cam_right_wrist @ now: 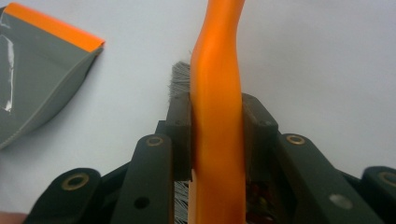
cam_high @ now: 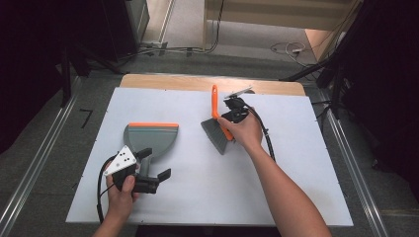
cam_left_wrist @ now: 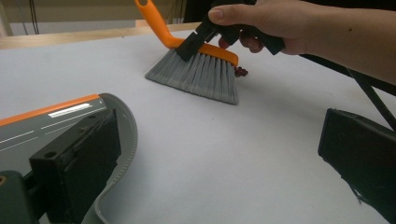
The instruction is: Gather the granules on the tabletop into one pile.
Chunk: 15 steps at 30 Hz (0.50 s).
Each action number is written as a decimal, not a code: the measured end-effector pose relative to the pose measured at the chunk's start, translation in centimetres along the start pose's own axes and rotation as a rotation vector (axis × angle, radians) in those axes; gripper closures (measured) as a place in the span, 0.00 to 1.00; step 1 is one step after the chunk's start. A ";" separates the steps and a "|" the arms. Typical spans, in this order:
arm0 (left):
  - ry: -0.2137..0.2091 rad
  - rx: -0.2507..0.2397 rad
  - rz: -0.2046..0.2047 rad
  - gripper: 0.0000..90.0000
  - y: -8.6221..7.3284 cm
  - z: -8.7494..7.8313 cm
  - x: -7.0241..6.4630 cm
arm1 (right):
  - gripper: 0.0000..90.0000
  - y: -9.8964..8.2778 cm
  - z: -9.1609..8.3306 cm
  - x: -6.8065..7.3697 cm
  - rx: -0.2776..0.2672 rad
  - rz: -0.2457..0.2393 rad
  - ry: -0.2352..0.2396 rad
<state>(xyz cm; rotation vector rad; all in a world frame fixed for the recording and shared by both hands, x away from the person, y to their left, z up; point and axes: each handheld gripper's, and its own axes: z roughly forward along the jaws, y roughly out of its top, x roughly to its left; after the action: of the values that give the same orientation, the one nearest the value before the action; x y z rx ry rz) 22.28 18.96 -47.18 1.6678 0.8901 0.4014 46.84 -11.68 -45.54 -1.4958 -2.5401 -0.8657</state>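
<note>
I have the right gripper (cam_high: 228,112) clenched on the orange plastic handle of a small hand brush with grey bristles (cam_high: 217,123); in the right gripper view its fingers (cam_right_wrist: 180,135) press on either side of the handle (cam_right_wrist: 218,116), which runs straight up between them. The bristle fan hangs below the fingers and meets the white worktop (cam_high: 197,192). Just behind the bristles, on the side nearest my right hand (cam_left_wrist: 280,21), a small dark red bit (cam_left_wrist: 240,71) lies on the worktop.

My left gripper (cam_high: 148,180) has its fingers spread wide and released, nothing between them. In the left gripper view one finger (cam_left_wrist: 77,168) sits against the curved rim of the grey plastic dustpan with an orange lip (cam_left_wrist: 56,126), and the other finger (cam_left_wrist: 359,154) stands well apart over bare worktop. The dustpan (cam_high: 150,138) lies flat just ahead of these fingers, its orange edge on the far side, and well apart from the brush.
</note>
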 end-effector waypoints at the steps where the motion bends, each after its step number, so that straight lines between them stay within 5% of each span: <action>1: 0.000 0.003 0.003 0.00 0.0 0.0 -0.1 | 0.75 -0.2 -0.2 -0.3 -0.006 0.012 -0.005; 15: 0.000 0.006 0.006 0.00 0.0 0.1 -0.2 | 0.75 -1.8 -2.3 -3.2 -0.030 0.073 -0.053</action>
<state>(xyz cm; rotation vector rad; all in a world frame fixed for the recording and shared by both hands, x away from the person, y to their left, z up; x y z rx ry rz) 22.20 18.78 -47.14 1.6764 0.8874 0.4028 46.51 -15.98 -45.49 -1.6296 -2.5018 -0.8692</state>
